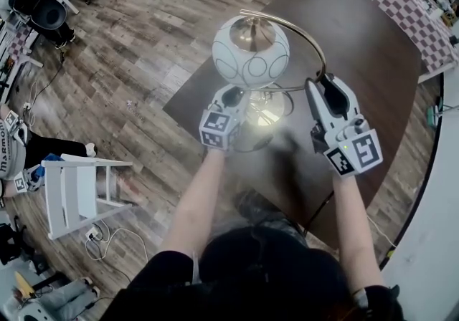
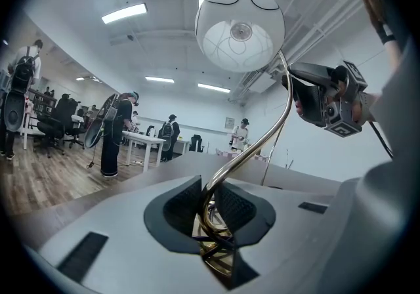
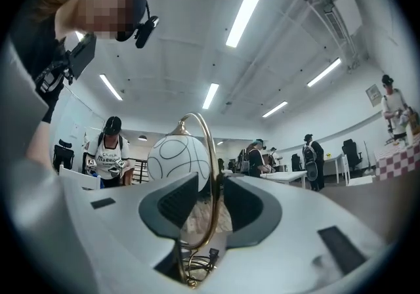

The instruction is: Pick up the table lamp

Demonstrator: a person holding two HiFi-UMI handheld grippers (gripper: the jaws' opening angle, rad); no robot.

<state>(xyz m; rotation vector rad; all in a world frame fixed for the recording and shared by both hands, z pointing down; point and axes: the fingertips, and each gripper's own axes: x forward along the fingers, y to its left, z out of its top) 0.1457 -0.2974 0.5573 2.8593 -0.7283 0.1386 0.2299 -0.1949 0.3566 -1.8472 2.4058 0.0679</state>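
Observation:
The table lamp has a white globe shade (image 1: 251, 51) with grey loops, hung from a brass arc stem (image 1: 315, 44) over a dark brown table (image 1: 373, 47). My left gripper (image 1: 235, 96) reaches in under the globe; in the left gripper view its jaws (image 2: 209, 197) are shut on the brass stem (image 2: 252, 148) just above the coiled base, with the globe (image 2: 239, 27) overhead. My right gripper (image 1: 324, 84) is at the lamp's right side. In the right gripper view its jaws (image 3: 210, 188) stand open, with the stem (image 3: 210, 155) passing between the pads.
A white folding stool (image 1: 79, 190) stands on the wood floor at the left, with cables beside it. A table with a checked cloth (image 1: 423, 4) is at the far right. Several people stand at white desks (image 2: 141, 142) in the background.

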